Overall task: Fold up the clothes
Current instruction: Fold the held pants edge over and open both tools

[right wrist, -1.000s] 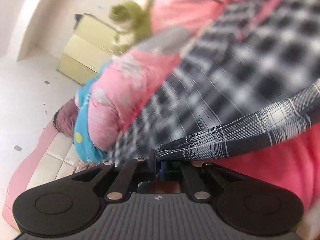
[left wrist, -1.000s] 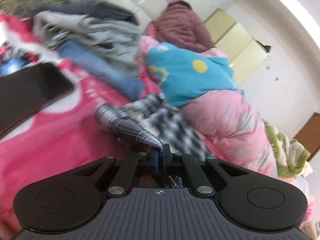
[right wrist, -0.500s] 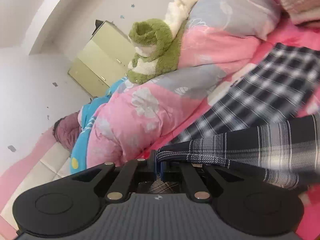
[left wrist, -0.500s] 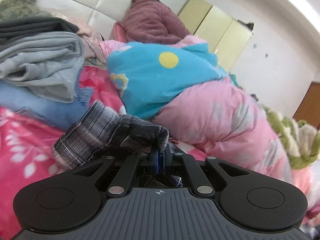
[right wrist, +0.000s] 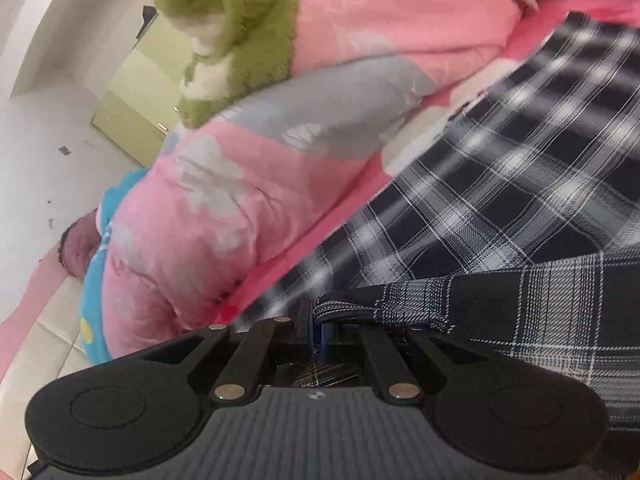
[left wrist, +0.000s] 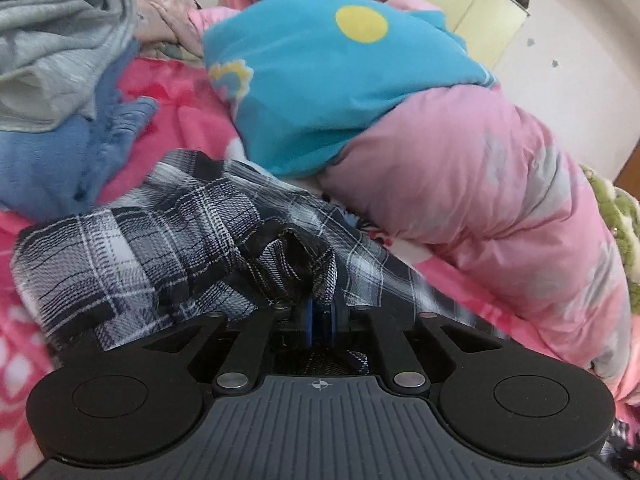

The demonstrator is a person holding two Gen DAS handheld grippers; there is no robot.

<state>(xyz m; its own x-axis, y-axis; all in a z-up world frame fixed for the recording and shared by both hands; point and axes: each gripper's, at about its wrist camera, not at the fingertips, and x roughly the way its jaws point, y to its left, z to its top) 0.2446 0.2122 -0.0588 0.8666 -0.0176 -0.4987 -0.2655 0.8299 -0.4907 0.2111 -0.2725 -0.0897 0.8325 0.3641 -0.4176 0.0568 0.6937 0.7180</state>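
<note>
A black-and-white plaid garment lies bunched on the pink flowered bed sheet, just in front of my left gripper. A dark fold of it still sits between the left pads while those jaws are opening; a thin gap shows between them. In the right wrist view the same plaid garment spreads flat over the sheet to the right. My right gripper is shut on a doubled edge of it, which runs off to the right as a taut band.
A stack of folded grey and blue clothes sits at the left. A blue blanket with a yellow dot and a rolled pink quilt wall off the far side. A green plush toy rests on the quilt.
Both grippers carried the plaid cloth across the bed toward the quilt and slightly lower. The cloth by the left gripper now rests bunched on the sheet, and the left pads have parted a little.
</note>
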